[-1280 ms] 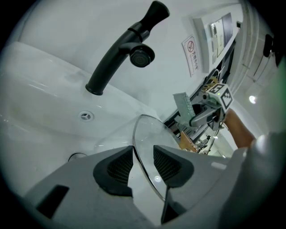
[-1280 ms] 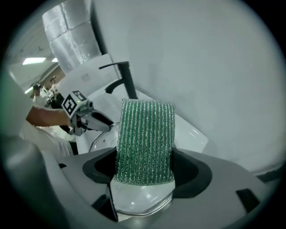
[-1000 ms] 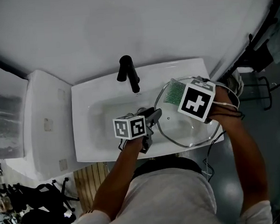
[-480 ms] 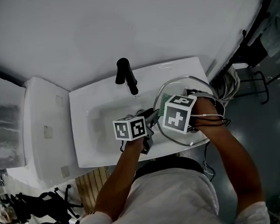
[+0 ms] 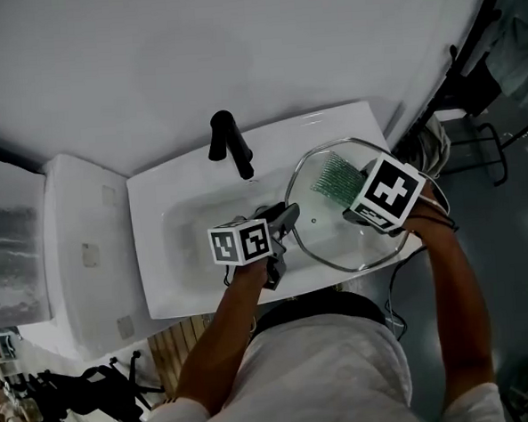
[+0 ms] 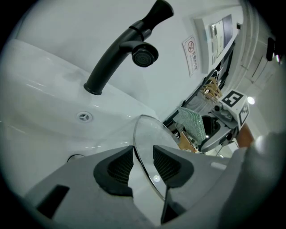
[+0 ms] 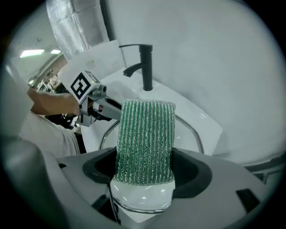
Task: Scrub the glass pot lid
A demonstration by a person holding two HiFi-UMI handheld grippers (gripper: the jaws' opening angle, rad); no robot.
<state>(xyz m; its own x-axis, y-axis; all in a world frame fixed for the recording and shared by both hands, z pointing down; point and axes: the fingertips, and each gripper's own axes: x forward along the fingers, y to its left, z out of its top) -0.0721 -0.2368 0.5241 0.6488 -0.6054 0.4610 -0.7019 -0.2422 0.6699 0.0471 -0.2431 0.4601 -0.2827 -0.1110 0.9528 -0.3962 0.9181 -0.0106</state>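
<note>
- White ceramic sink basin (image 5: 151, 257) with a black tap (image 5: 229, 145) lies under the work, judged to be there to catch whatever runs off.
- Round glass pot lid with a metal rim (image 5: 332, 233) sits tilted over the basin's right end. It stands almost edge-on to the left gripper view, which leaves one broad face turned towards the scrubber.
- Left hand-held gripper (image 6: 143, 163) pinches the lid's rim between its ribbed pads, apparently to steady it against the rubbing.
- Right hand-held gripper (image 7: 145, 167) is clamped on the lower end of the pad, so most of the pad sticks out past the jaws.
- Green, ribbed mesh scouring pad (image 7: 145, 138) lies at the lid's far part, near the rim; actual contact cannot be confirmed.
</note>
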